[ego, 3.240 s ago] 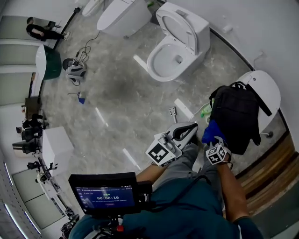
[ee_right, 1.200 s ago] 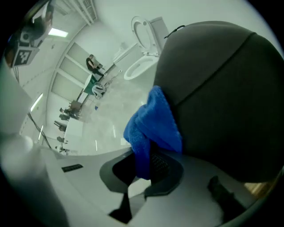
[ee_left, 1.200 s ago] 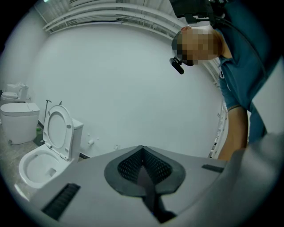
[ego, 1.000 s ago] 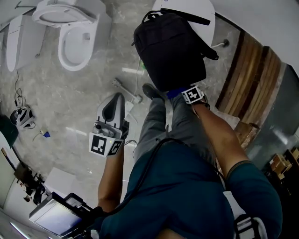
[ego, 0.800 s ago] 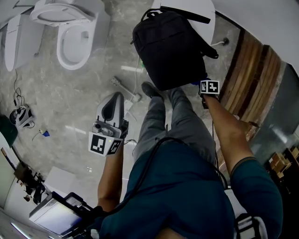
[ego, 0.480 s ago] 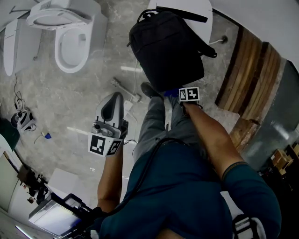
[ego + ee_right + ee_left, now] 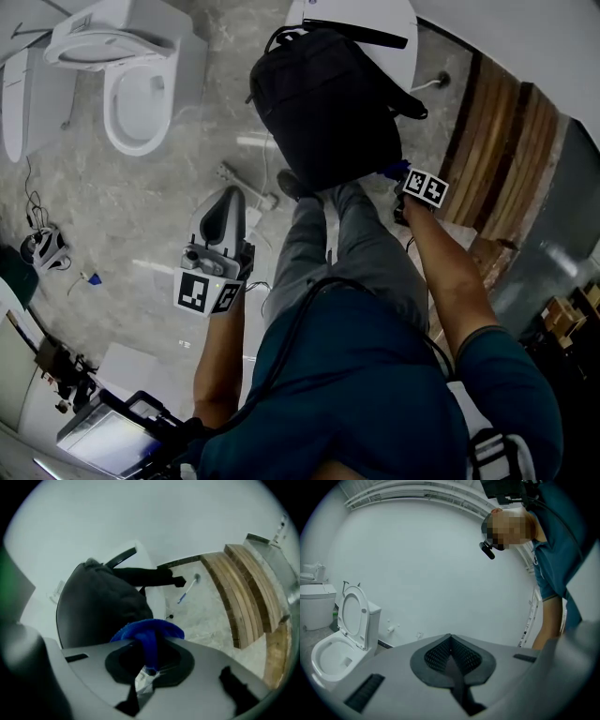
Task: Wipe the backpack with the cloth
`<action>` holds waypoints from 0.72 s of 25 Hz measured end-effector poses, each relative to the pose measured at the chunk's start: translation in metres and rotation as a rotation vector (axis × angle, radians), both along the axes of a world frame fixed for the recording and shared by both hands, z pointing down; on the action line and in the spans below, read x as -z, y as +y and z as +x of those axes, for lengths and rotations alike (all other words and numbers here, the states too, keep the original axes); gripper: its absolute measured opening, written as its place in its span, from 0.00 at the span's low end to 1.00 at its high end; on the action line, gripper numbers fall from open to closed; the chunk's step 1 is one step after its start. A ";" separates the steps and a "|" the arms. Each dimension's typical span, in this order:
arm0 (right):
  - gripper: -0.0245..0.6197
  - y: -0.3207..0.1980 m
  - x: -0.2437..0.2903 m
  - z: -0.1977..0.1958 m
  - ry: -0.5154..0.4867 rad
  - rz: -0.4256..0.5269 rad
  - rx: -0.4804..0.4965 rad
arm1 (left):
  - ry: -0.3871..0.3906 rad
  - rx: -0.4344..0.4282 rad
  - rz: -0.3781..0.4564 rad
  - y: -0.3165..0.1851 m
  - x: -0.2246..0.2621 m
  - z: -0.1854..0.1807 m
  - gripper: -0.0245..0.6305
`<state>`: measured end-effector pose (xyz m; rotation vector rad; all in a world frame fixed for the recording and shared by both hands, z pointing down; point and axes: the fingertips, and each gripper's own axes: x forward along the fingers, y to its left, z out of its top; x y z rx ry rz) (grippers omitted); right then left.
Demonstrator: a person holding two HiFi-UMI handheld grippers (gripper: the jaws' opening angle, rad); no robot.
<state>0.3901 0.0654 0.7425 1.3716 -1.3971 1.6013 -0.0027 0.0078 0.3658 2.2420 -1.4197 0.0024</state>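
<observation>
Between the jaws of the right gripper (image 7: 148, 643) a blue cloth (image 7: 149, 629) is pinched. The jaws are closed on its middle, and a bunched fold bulges out past their tips. Just ahead of those tips and to their left lies the black backpack (image 7: 96, 606), with the cloth at its lower right corner. Whether cloth and fabric touch cannot be told. The backpack rests on a white rounded lid (image 7: 375, 14), and one of its straps (image 7: 143, 576) runs across the white surface beyond the gripper. What the pack holds is hidden.

To the right of this gripper, stacked wooden boards (image 7: 243, 588) lie on the marbled floor (image 7: 206, 616).

Well apart from the pack, on the far side of the person's grey trouser legs (image 7: 361, 248), the left gripper (image 7: 228, 195) hangs low over the floor. Its jaws are pressed together with nothing between them. Ahead of it and to its left stands a white toilet (image 7: 340, 639) with its lid raised and its bowl open.
</observation>
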 end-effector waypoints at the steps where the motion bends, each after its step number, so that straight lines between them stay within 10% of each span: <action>1: 0.08 -0.006 0.001 0.010 0.010 0.008 -0.029 | -0.001 0.005 0.000 -0.002 0.000 -0.001 0.04; 6: 0.08 -0.050 0.004 0.030 0.037 0.093 -0.070 | -0.013 0.039 -0.007 -0.009 0.000 -0.008 0.04; 18: 0.08 -0.319 0.029 -0.129 -0.131 0.394 0.508 | -0.020 0.118 -0.023 -0.031 -0.008 -0.006 0.04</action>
